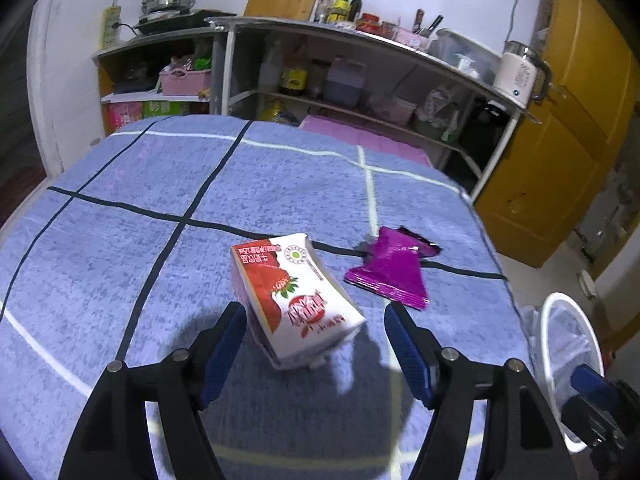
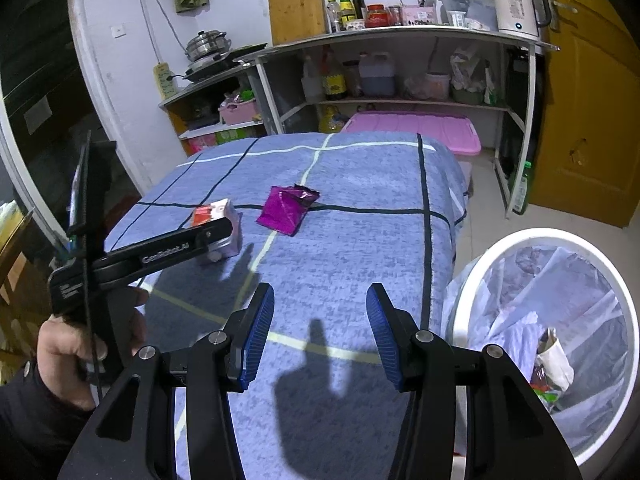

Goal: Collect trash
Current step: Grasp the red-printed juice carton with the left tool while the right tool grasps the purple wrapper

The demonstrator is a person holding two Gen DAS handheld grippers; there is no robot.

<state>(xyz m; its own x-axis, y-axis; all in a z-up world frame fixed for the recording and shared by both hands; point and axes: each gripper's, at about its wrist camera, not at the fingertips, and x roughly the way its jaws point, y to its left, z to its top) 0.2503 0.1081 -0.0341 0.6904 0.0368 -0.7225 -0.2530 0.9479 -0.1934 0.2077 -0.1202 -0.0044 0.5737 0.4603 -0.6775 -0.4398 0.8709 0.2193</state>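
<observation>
A red-and-white strawberry drink carton (image 1: pixel 296 300) lies on the blue checked cloth (image 1: pixel 120 248). My left gripper (image 1: pixel 316 316) is open, its blue pads on either side of the carton's near end, not closed on it. A purple foil wrapper (image 1: pixel 390 272) lies just right of the carton. In the right wrist view the carton (image 2: pixel 218 220) sits partly behind the left gripper's finger, and the wrapper (image 2: pixel 288 210) lies beyond it. My right gripper (image 2: pixel 320 328) is open and empty above the cloth's near part. A white-rimmed trash bin (image 2: pixel 560 236) with a clear liner stands at the right.
The bin (image 1: pixel 568 320) holds some trash and sits below the table's right edge. A metal shelf unit (image 2: pixel 400 40) with bottles, a kettle and pots stands behind the table. A pink-lidded box (image 2: pixel 420 128) is past the far edge. A yellow door (image 2: pixel 592 100) is at right.
</observation>
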